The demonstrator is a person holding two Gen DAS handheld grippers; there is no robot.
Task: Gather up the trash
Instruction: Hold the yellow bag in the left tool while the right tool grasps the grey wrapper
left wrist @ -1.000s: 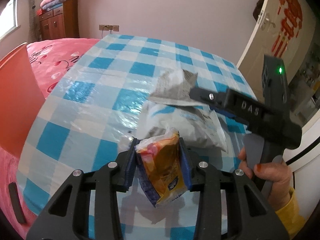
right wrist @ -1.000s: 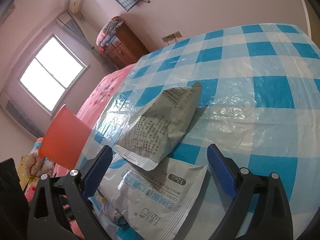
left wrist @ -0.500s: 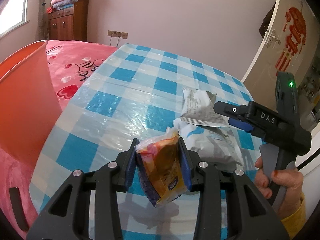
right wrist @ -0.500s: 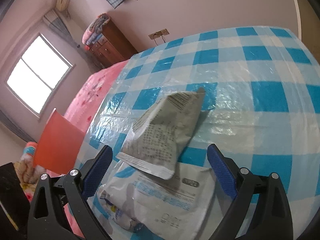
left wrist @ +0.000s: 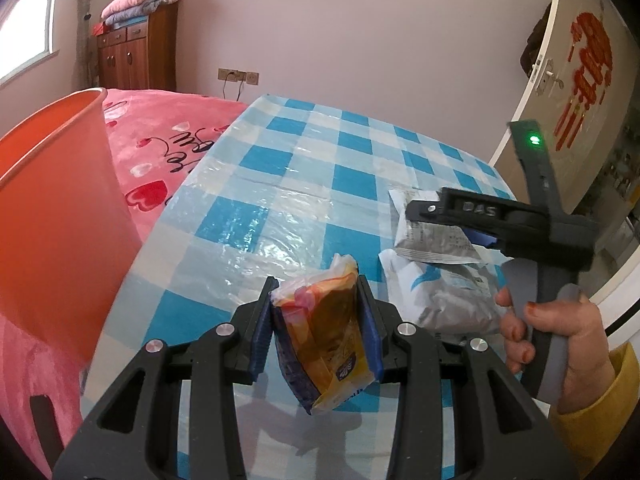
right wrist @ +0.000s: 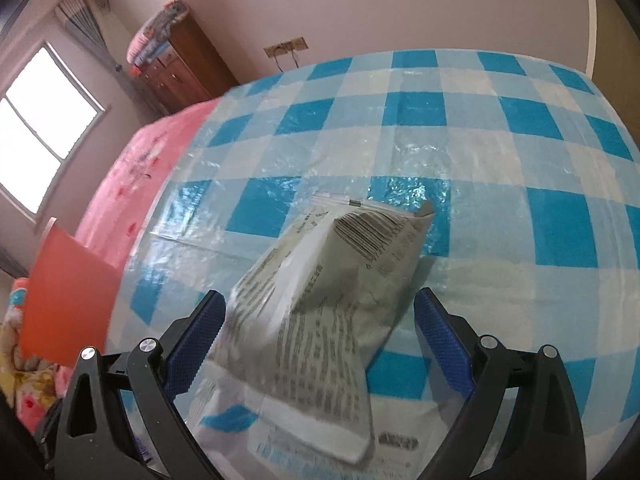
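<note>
My left gripper (left wrist: 318,320) is shut on a crumpled yellow snack wrapper (left wrist: 324,340), held above the blue-checked table (left wrist: 280,184). An orange bin (left wrist: 52,216) stands off the table's left edge, also visible in the right wrist view as the orange bin (right wrist: 64,300). My right gripper (right wrist: 316,332) is open, its blue pads on either side of a grey printed packet (right wrist: 320,300) without touching it. That grey packet (left wrist: 432,236) rests on a white and blue packet (left wrist: 440,292), which appears as the white packet (right wrist: 288,440) under the grey one. A hand (left wrist: 560,340) holds the right gripper.
A pink bed (left wrist: 172,140) lies left of the table, behind the bin. A wooden cabinet (left wrist: 136,56) with folded blankets stands against the far wall. A door (left wrist: 576,92) with red decoration is at the right.
My left gripper moved with the wrapper toward the orange bin, which now looms larger at the left. My right gripper advanced until the grey packet sits between its open fingers.
</note>
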